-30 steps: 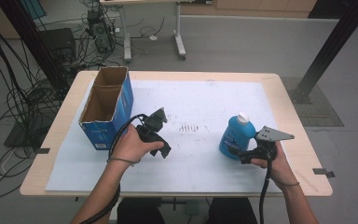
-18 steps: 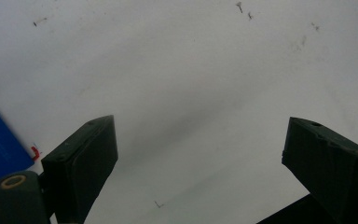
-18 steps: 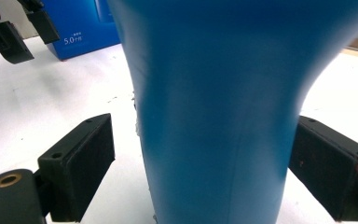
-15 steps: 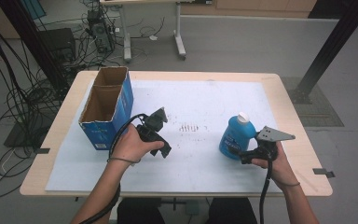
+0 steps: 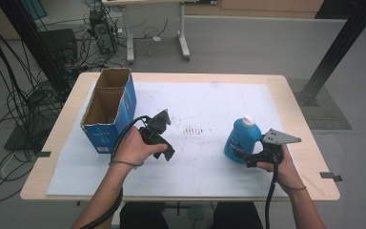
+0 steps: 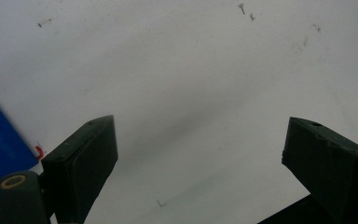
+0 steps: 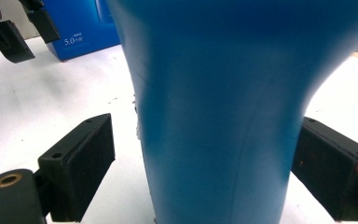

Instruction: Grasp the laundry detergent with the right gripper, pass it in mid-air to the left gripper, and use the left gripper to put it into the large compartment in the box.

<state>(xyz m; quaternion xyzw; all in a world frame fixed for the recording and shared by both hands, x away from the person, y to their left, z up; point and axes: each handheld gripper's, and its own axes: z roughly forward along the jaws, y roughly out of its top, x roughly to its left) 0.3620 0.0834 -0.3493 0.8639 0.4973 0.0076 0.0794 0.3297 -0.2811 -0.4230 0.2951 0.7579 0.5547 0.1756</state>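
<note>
A blue bottle (image 5: 240, 138) with a white cap stands upright on the white sheet (image 5: 195, 100) at the right. My right gripper (image 5: 244, 155) is level at the bottle's base, with its jaws on either side of it. In the right gripper view the blue bottle (image 7: 214, 116) sits between the jaws of my right gripper (image 7: 205, 144); a strip of white sheet shows between the left pad and the bottle, so the grip is open. My left gripper (image 5: 167, 153) points down at the sheet beside the box. In its own view my left gripper (image 6: 198, 144) is open over bare sheet.
An open blue cardboard box (image 5: 108, 107) stands at the left of the wooden table (image 5: 298, 124); its corner (image 6: 0, 140) shows in the left gripper view. Faint dark marks (image 5: 195, 130) lie mid-sheet. Cables and desk legs are on the floor behind.
</note>
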